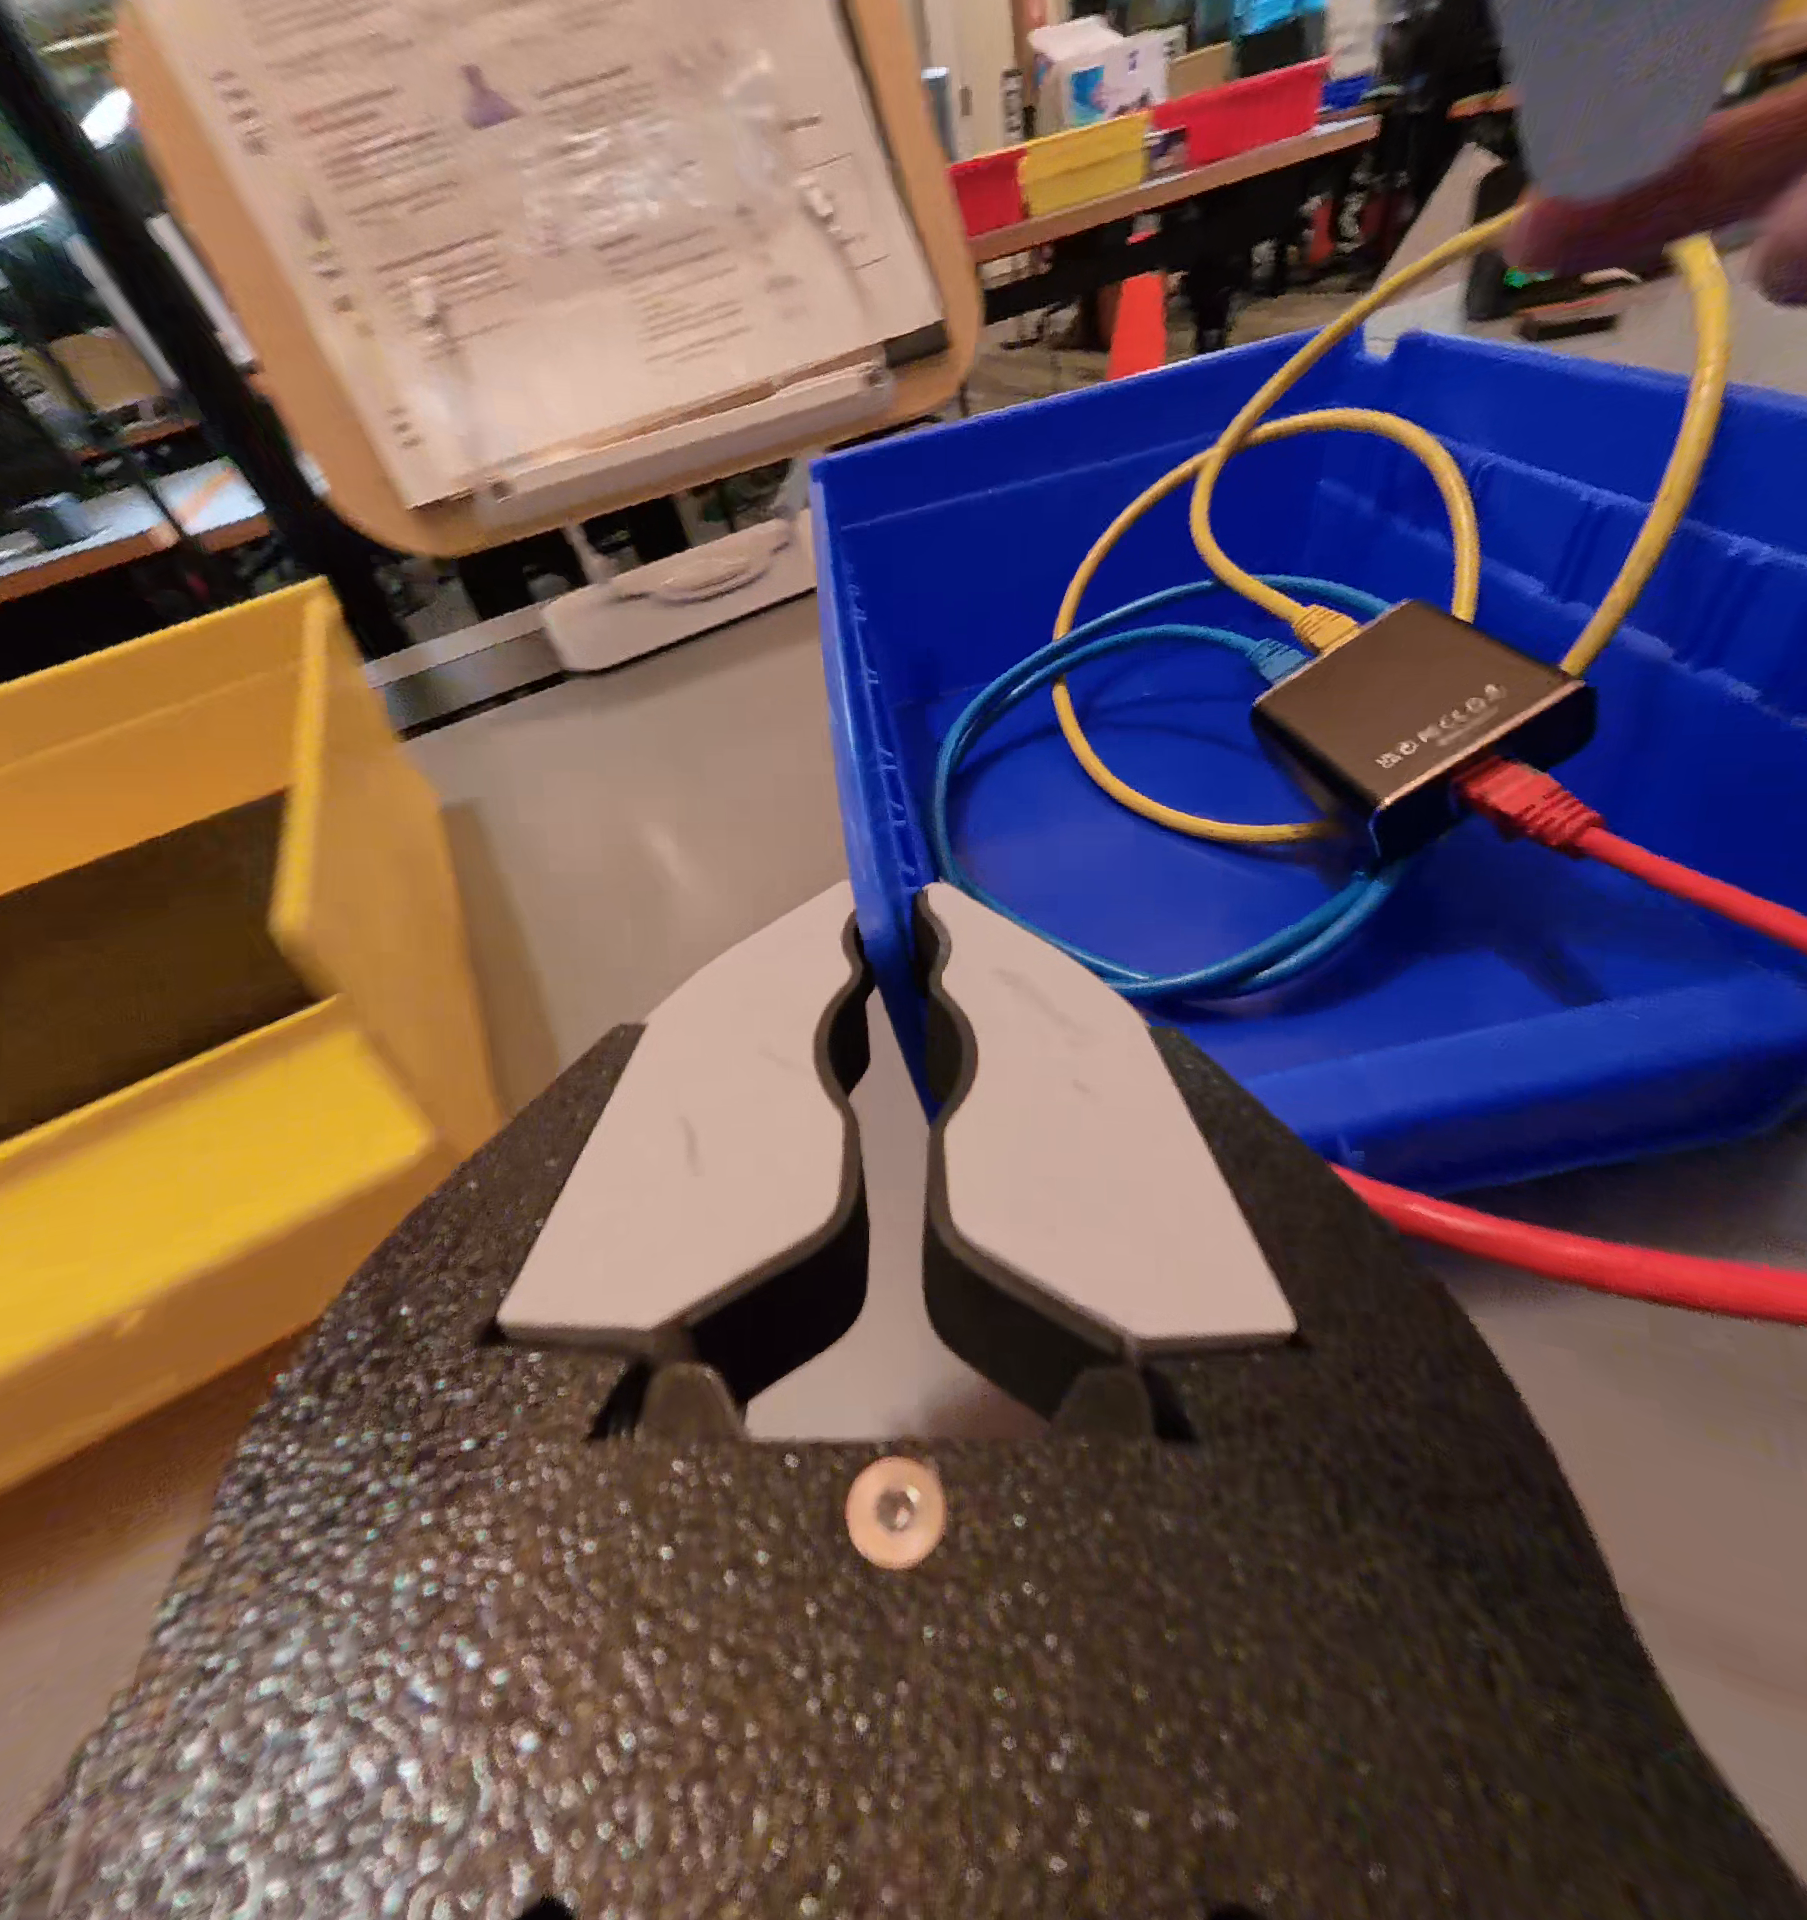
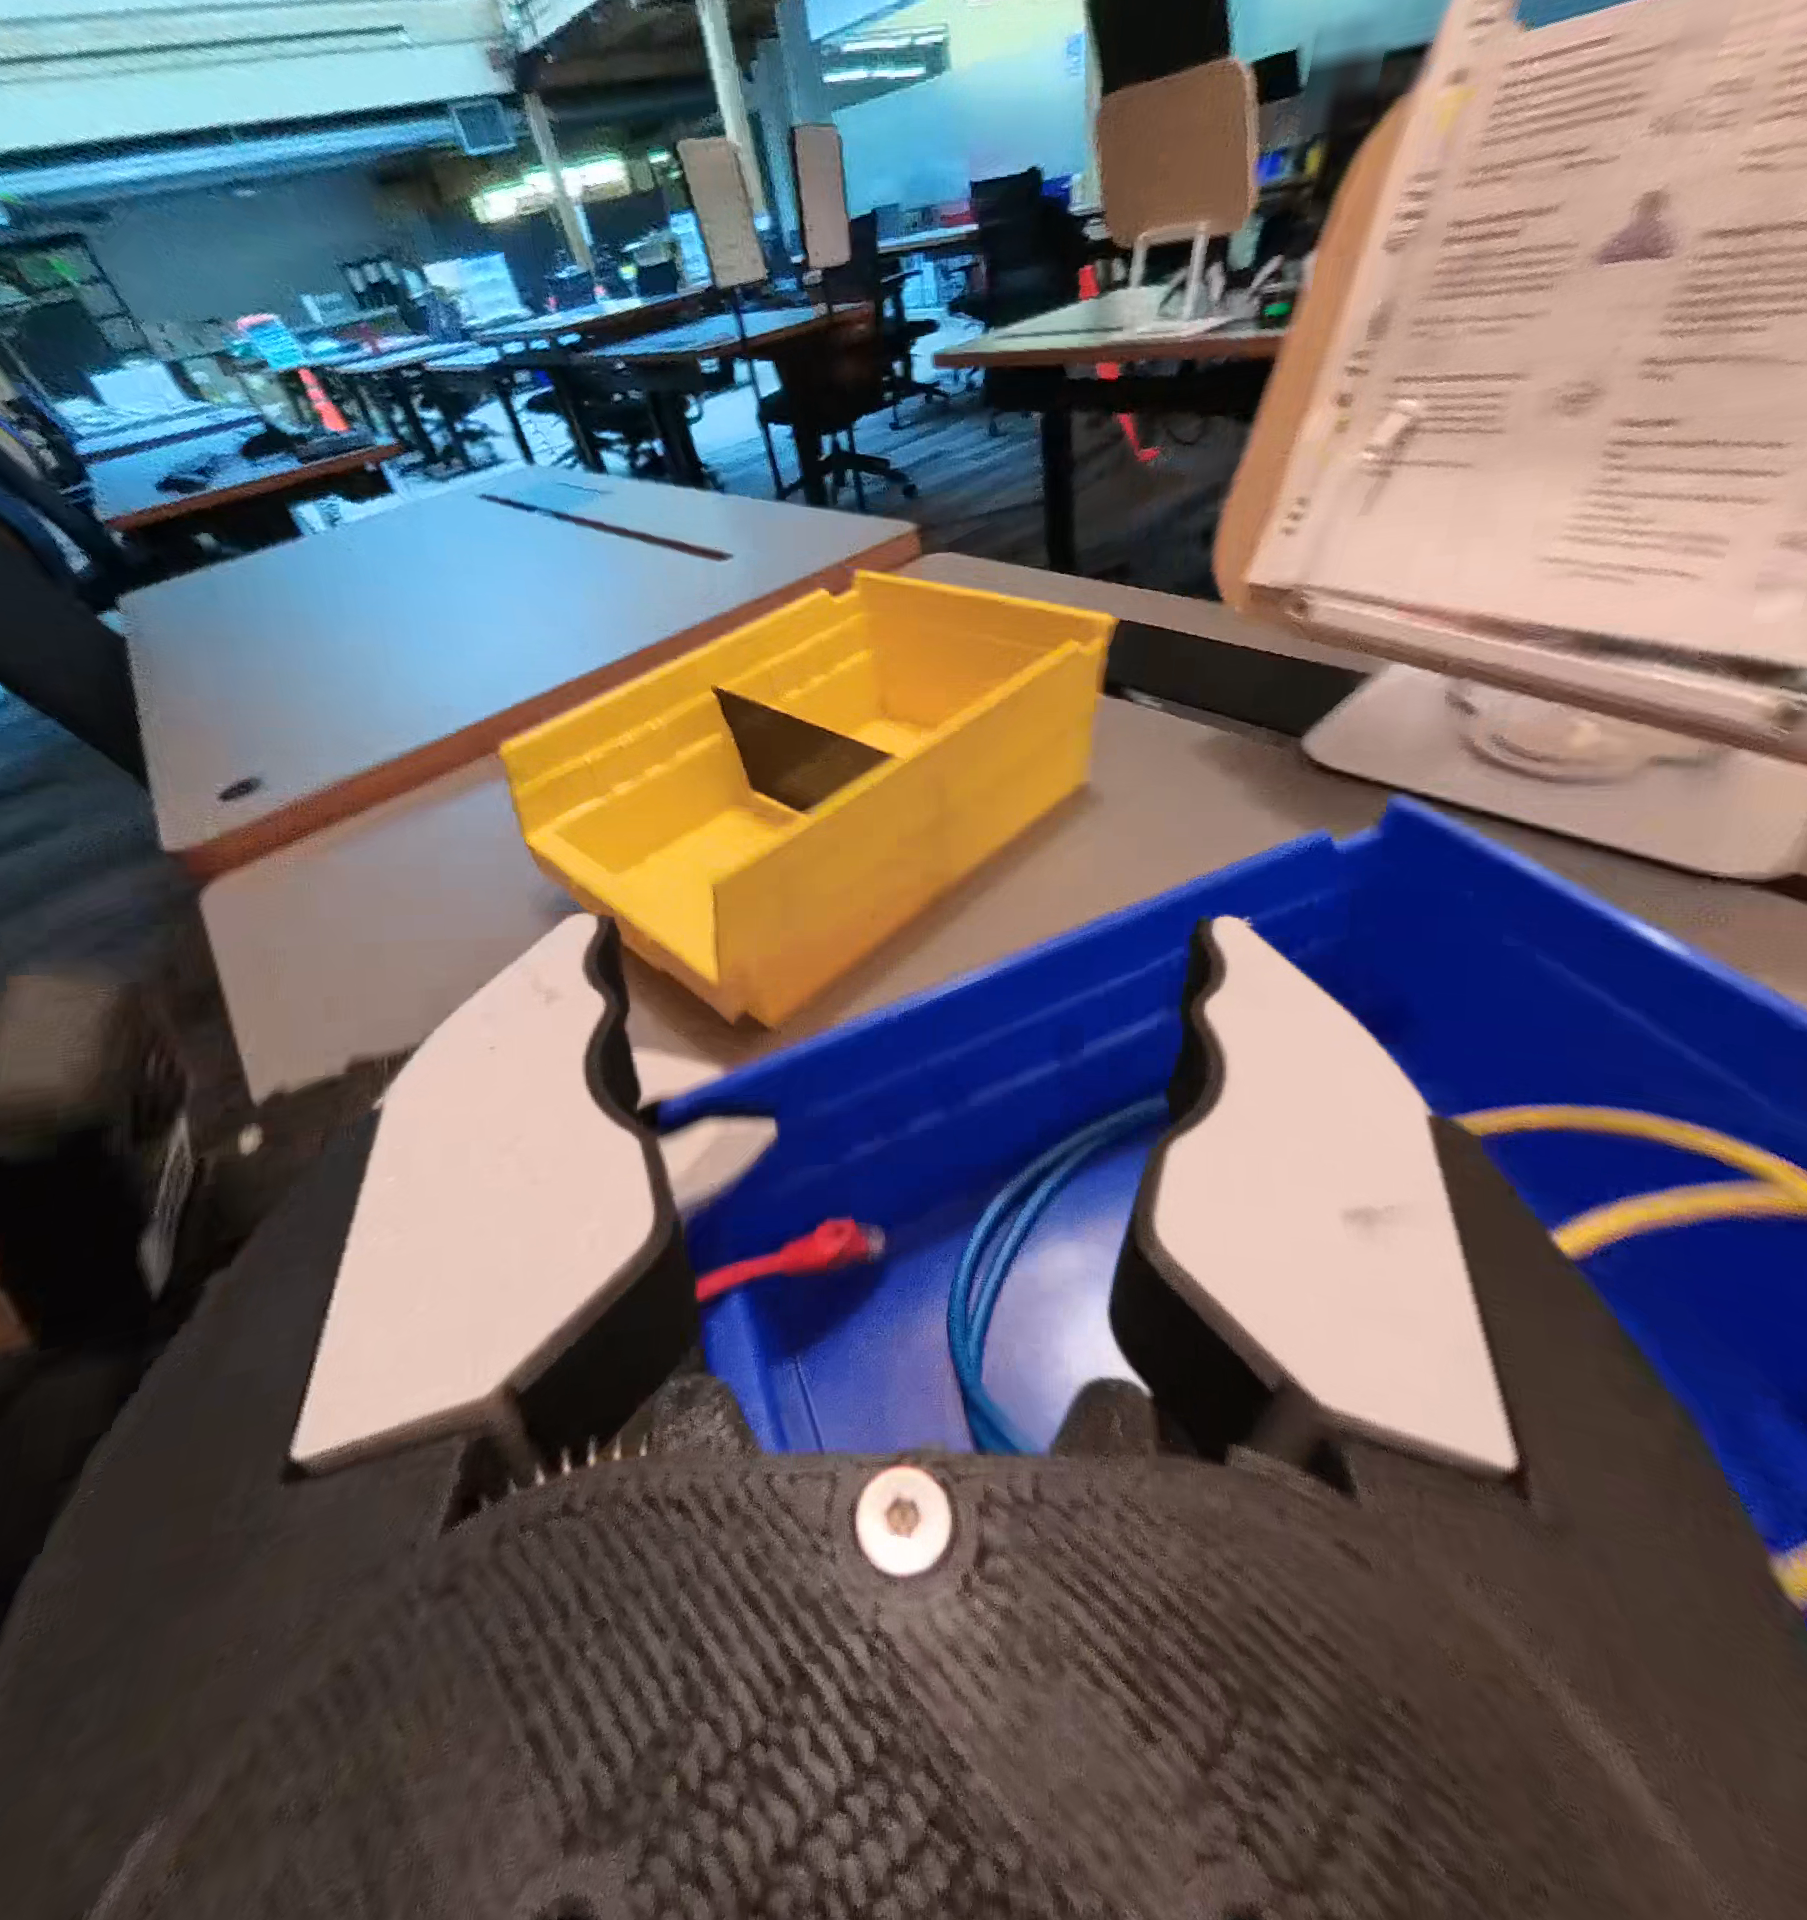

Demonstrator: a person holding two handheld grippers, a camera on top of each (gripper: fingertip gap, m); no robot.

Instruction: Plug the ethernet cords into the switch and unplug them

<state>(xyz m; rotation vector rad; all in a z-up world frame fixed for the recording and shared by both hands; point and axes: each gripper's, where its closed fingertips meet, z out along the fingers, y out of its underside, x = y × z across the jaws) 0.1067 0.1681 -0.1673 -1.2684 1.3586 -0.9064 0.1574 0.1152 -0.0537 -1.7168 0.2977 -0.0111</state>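
The switch (image 1: pixel 1424 717), a dark flat box, lies inside the blue bin (image 1: pixel 982 540) with its long axis slanting from far left to near right. A yellow cord (image 1: pixel 1242 436) and a blue cord (image 1: pixel 992 727) are plugged into its far-left end; a red cord (image 1: pixel 1647 883) enters its near-right end and runs out over the bin's low front lip onto the table (image 1: pixel 650 790). The yellow cord loops up out of the bin toward a blurred shape at top right, probably the right gripper, though the view is too smeared to be sure.

The left gripper (image 1: pixel 886 904) hovers outside the bin's near-left corner, its fingers nearly pressed together with nothing between them. The right gripper (image 2: pixel 904 935) sits over the bin, fingers spread wide and empty; between them a loose red plug (image 2: pixel 837 1247) and coils of blue cord lie on the bin floor.

A yellow bin (image 2: pixel 878 831) stands beside the blue one to the left, well apart from it. A document stand (image 1: pixel 566 260) rises behind both bins, crowding the far edge. Bare table lies between the two bins
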